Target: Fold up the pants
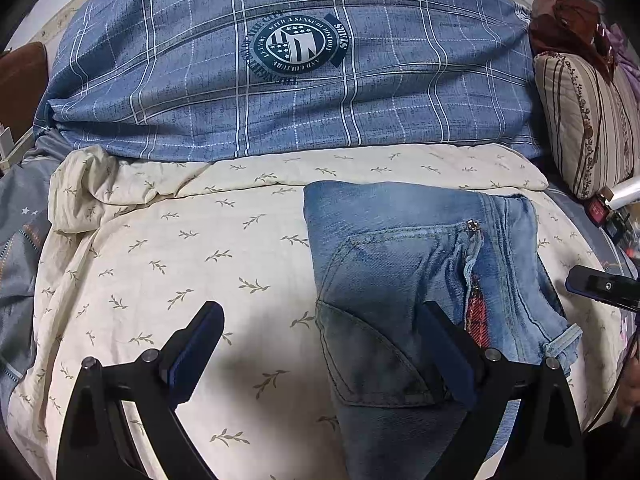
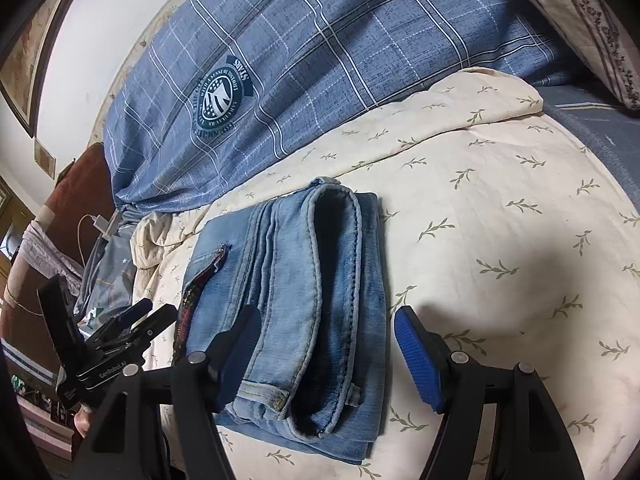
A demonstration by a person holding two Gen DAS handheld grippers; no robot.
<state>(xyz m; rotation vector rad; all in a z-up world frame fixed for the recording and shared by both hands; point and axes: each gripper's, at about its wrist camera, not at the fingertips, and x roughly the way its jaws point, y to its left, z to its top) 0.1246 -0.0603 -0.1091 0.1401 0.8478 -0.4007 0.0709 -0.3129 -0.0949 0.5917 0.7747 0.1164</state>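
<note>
The jeans lie folded into a compact stack on the cream leaf-print quilt that covers the bed, towards its right side as the left wrist view shows it, with the blue checked pillow well beyond them. The fold looks close to finished.

The right gripper hovers over the near end of the stack with its fingers spread wide and nothing between the pads; one finger hangs above the denim, the other above bare quilt. The left gripper is likewise wide open and empty, one finger over the quilt and the other over the pocket area of the jeans.

The risks from here are mostly about disturbing a stack that is already neat:

- A finger dropping onto the top layer could drag it sideways and open the fold, since the layers are only resting on each other.
- The waistband roll at the near end looks thick and springy, so a shallow pinch might catch only the upper layer and peel it back.
- The quilt is soft and rumpled, so closing low could gather bedding along with the denim.
- Both grippers are near each other and could collide.
</note>
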